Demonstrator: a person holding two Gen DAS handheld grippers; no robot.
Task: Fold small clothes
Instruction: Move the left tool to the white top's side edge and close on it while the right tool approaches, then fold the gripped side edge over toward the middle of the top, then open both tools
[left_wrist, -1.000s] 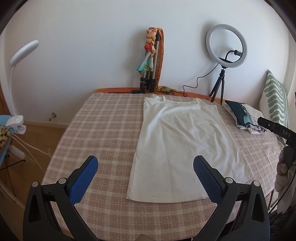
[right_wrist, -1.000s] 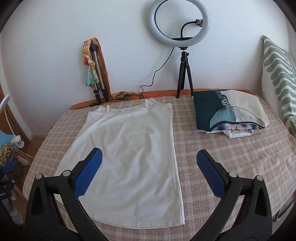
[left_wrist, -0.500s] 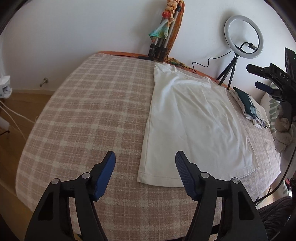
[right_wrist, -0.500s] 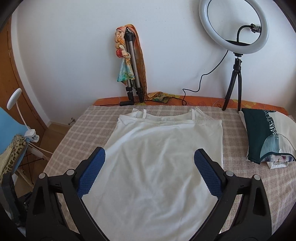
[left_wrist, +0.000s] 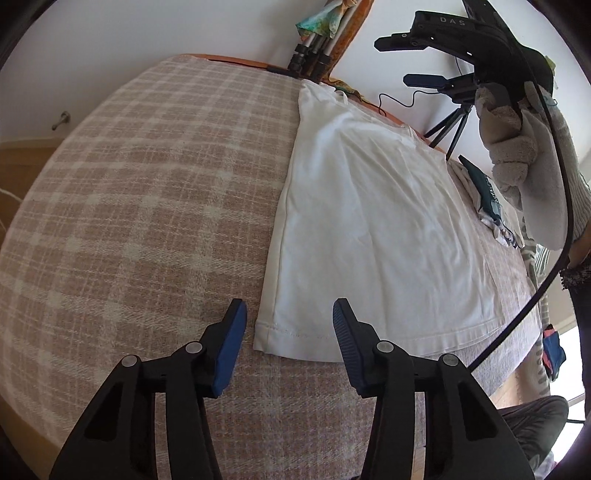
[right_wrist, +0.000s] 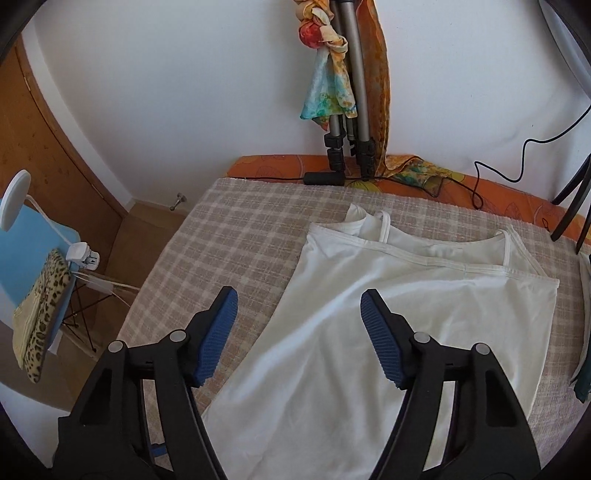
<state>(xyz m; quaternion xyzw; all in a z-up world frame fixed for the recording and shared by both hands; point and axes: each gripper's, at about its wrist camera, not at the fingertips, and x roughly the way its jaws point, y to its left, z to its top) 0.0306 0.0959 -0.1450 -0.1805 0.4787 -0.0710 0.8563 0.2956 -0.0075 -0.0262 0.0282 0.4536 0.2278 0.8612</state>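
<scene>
A white strappy top (left_wrist: 373, 229) lies flat on the checked bed cover (left_wrist: 147, 192), hem near me, straps at the far end. My left gripper (left_wrist: 288, 325) is open, low over the hem's left corner, which lies between its blue pads. My right gripper (right_wrist: 299, 325) is open above the top's left side (right_wrist: 332, 332), near the strap end. It also shows in the left wrist view (left_wrist: 436, 51), held high by a gloved hand. Neither gripper holds anything.
A stack of folded clothes (left_wrist: 487, 199) lies at the bed's right side. A folded tripod with a scarf (right_wrist: 347, 96) and cables stand at the head of the bed. A lamp and a blue chair with leopard cloth (right_wrist: 40, 295) are left of the bed.
Both grippers have narrowed a little while staying open. The left dropped towards the hem's left corner. The right moved left and forward towards the top's upper left side.
</scene>
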